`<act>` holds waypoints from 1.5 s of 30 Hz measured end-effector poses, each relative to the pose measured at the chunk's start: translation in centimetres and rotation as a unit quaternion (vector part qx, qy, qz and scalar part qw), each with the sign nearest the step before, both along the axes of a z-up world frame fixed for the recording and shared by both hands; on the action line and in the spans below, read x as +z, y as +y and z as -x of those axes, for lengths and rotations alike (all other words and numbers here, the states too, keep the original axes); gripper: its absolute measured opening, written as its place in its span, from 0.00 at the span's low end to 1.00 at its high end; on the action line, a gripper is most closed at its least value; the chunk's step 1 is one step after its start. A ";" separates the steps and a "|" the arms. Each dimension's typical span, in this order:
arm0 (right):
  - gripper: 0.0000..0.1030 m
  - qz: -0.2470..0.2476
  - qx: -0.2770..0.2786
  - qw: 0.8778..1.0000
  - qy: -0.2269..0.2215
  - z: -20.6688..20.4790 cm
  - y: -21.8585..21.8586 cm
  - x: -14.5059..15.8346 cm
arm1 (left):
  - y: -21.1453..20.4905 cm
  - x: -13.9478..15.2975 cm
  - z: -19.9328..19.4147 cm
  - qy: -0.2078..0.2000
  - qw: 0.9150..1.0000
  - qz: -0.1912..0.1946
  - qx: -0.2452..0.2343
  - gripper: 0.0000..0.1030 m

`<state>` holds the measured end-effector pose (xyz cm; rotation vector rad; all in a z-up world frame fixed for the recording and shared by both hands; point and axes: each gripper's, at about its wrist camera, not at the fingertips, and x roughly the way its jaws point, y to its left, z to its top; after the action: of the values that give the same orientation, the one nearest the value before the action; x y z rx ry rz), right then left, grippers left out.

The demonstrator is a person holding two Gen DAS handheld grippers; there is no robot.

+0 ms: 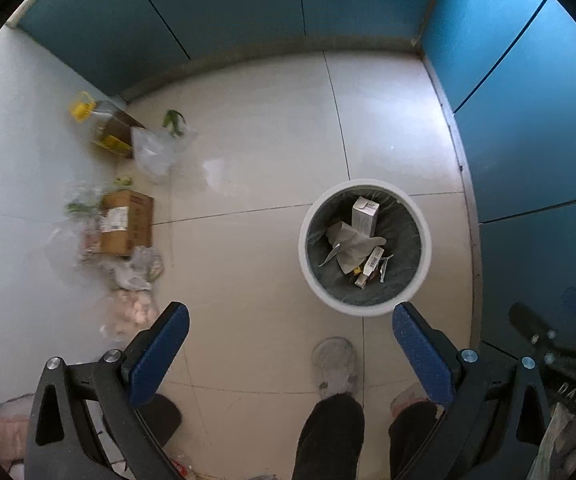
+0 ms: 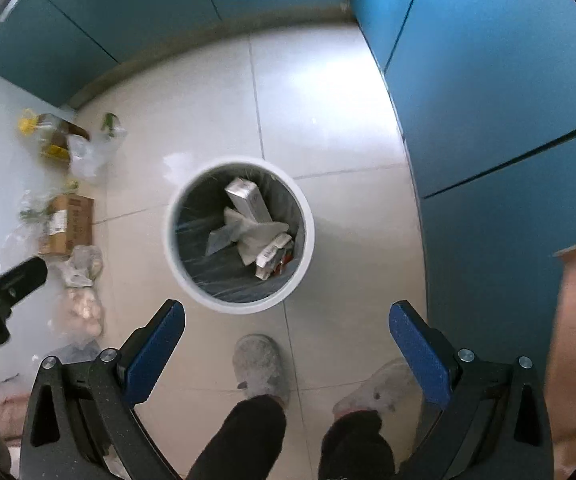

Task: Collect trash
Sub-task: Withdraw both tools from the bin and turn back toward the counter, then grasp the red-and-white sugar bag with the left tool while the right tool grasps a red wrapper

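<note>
Both your grippers, left gripper (image 1: 290, 326) and right gripper (image 2: 287, 322), gape wide and empty. One white bin (image 1: 308, 256), just ahead of their fingertips, holds one white carton (image 1: 365, 214) and crumpled paper (image 1: 350, 246). One cardboard box (image 1: 128, 222) lies well left.

We've got open tile floor (image 1: 256, 152) btwn the bin (image 1: 308, 264) and the clutter at left: cardboard box (image 1: 128, 224), oil bottle (image 1: 104, 128), plastic bags (image 1: 152, 152). Blue cabinets (image 2: 488, 100) wall off the right and far sides. Bin mouth is unobstructed from above w/ trash low inside. Our slippers (image 2: 262, 364) stand just below it.
</note>
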<state>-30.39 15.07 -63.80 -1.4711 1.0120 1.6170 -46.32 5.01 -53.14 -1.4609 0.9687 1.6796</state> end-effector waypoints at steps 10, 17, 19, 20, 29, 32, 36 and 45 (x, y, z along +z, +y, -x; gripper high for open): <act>1.00 -0.050 0.018 0.998 0.031 -2.8 -3.0 20.4 | -4.1 15.3 -2.2 0.011 0.999 -0.047 0.019 1.00; 1.00 -0.086 0.003 0.994 0.069 -5.4 -5.6 33.0 | -6.7 24.9 -4.3 0.020 0.994 -0.103 0.000 1.00; 1.00 -0.093 0.000 0.992 0.080 -6.1 -6.5 35.9 | -7.4 26.6 -4.8 0.030 0.994 -0.106 -0.004 1.00; 1.00 -0.097 -0.002 0.991 0.087 -6.4 -7.0 37.3 | -7.7 27.7 -5.2 0.037 0.993 -0.109 -0.007 1.00; 1.00 -0.086 -0.106 0.970 0.202 -14.5 -8.6 44.3 | -4.3 36.9 -12.1 0.143 0.968 -0.187 -0.085 1.00; 1.00 -0.103 -0.170 0.956 0.215 -20.4 -7.8 45.8 | -0.7 39.1 -17.4 0.140 0.958 -0.214 -0.130 1.00; 1.00 -0.138 -0.272 0.931 0.199 -31.1 -7.4 47.0 | 4.3 39.8 -27.7 0.112 0.943 -0.226 -0.219 1.00; 1.00 -0.114 -0.557 0.820 0.072 -59.4 -14.1 39.8 | 9.3 31.4 -50.8 0.050 0.915 -0.116 -0.383 1.00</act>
<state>29.00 0.98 -23.97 -0.3665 1.3329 0.8984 4.44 14.29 -21.75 -0.6911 1.1520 1.2236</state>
